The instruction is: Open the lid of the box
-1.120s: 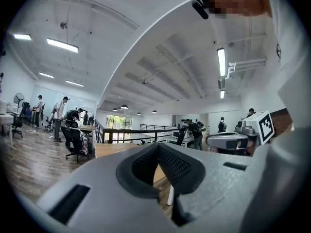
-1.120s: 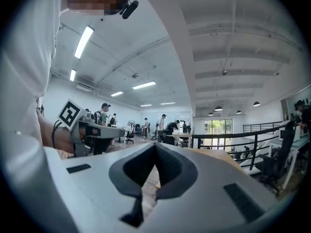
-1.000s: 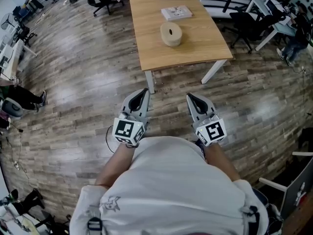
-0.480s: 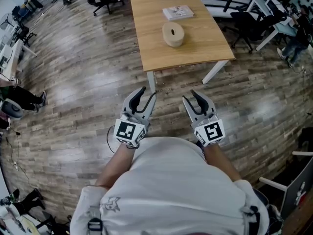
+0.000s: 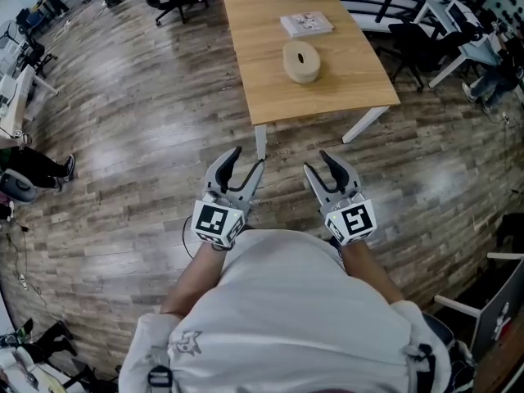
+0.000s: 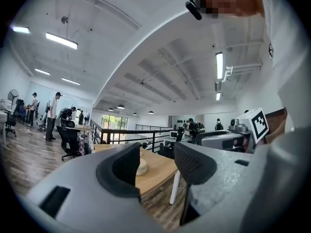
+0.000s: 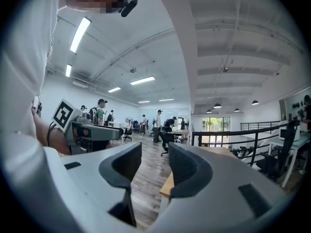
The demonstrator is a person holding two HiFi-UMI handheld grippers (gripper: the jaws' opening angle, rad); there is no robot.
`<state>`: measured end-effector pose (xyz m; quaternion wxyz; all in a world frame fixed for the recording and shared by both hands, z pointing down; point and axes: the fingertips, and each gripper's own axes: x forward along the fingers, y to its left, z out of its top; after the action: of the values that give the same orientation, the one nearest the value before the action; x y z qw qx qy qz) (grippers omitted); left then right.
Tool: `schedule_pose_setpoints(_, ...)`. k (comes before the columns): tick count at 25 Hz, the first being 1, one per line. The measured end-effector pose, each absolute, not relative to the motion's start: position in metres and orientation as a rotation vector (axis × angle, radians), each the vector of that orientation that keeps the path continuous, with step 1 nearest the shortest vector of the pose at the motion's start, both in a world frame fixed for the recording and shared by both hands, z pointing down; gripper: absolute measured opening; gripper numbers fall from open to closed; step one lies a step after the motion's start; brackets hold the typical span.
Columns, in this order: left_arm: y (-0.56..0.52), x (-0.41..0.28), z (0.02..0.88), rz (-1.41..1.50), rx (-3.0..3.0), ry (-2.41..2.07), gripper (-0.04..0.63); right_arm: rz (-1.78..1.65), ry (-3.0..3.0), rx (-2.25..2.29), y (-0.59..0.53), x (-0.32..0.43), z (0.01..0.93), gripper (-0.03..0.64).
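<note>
A round tan box [image 5: 301, 61] with a lid sits on the wooden table [image 5: 270, 80] ahead of me; it also shows between the left jaws as the round box [image 6: 141, 167]. A flat white box [image 5: 306, 24] lies behind it. My left gripper [image 5: 244, 164] and right gripper [image 5: 319, 165] are held level in front of my body, well short of the table. The jaws of both have just been opening and hold nothing. In the left gripper view the left gripper [image 6: 157, 165] is open; in the right gripper view the right gripper [image 7: 155, 164] is open.
Wooden plank floor lies between me and the table, whose white legs [image 5: 260, 142] stand at its near edge. Black office chairs [image 5: 413, 43] and desks crowd the right side. People stand at desks far off [image 7: 158, 125]. A dark railing [image 6: 146, 136] runs behind the table.
Both grippers went from shut to open. The table and round box now sit a little further right and higher in the head view.
</note>
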<state>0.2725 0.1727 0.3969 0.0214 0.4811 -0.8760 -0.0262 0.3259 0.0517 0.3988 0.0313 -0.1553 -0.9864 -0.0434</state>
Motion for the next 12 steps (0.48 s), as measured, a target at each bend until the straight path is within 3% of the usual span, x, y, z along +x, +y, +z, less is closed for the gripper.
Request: schedule_pose_setpoints(12, 0.263, 0.189, 0.383, -0.024, 1.565, -2.705, 0.212, -0.13, -3.056, -0.445, 0.148, 0.235, 0.387, 0.183)
